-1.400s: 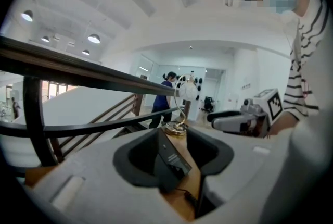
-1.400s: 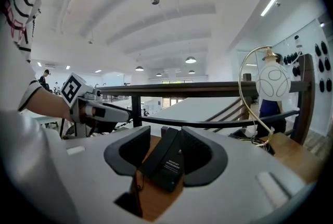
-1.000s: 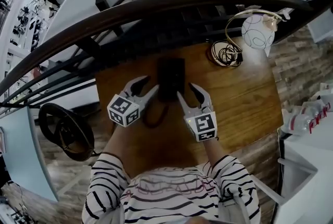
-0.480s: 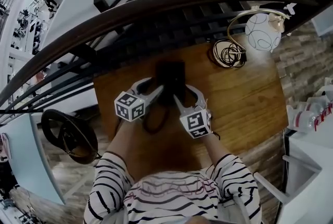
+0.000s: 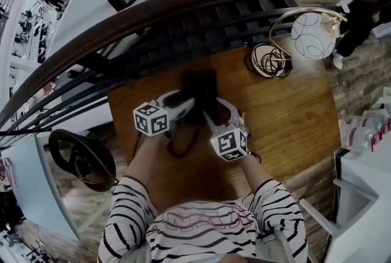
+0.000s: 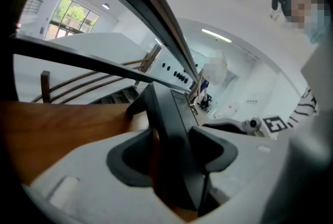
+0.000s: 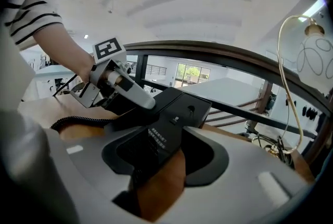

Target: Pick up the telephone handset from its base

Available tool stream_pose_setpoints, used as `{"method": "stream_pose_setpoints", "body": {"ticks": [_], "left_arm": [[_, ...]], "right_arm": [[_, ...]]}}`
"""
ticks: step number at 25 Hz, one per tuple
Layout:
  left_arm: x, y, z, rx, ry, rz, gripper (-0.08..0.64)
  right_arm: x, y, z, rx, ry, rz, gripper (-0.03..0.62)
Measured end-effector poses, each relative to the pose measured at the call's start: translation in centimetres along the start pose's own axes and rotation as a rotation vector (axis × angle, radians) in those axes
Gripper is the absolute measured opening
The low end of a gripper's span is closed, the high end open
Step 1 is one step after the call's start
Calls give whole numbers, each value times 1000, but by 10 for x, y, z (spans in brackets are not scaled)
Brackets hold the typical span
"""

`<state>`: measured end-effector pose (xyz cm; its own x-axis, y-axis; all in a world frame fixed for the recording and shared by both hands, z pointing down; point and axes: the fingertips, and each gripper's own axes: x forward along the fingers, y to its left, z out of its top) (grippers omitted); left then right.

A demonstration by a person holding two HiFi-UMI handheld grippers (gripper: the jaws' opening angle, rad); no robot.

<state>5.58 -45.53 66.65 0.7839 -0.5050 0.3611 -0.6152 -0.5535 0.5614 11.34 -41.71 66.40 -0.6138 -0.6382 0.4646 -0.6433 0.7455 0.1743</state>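
Note:
A black telephone [image 5: 200,89] stands on the wooden table [image 5: 287,115], its handset lying on the base. Its coiled cord [image 5: 181,147] loops toward me. My left gripper [image 5: 186,103] reaches in at the phone's left side. In the left gripper view the phone's dark edge [image 6: 166,119] stands between the jaws of that gripper [image 6: 171,151]. They are opening, and wood shows beside the left pad. My right gripper [image 5: 215,111] comes in from the right. In the right gripper view its jaws [image 7: 166,158] are opening around the phone's near corner [image 7: 177,113], with a gap at the right pad.
A gold-armed lamp with a white globe [image 5: 313,35] and a coil of cables [image 5: 267,61] sit at the table's far right. A dark curved railing [image 5: 183,8] runs behind the table. A round dark stool [image 5: 79,158] stands on the floor at left.
Both grippers have moved forward and down, closing in on the phone from either side. Their marker cubes have rolled, and the fingertips now flank the phone's near end.

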Motion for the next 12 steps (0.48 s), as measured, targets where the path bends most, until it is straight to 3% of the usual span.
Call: {"method": "stream_pose_setpoints", "body": {"ticks": [4,12], "left_arm": [[4,-4,0,-61,4,-32,228],[5,-2,-2,-101,37,-34,159]], "right_arm": [[-1,3,0,-31,3,1,215],[-1,3,-2,-82,-17,-14,212]]}}
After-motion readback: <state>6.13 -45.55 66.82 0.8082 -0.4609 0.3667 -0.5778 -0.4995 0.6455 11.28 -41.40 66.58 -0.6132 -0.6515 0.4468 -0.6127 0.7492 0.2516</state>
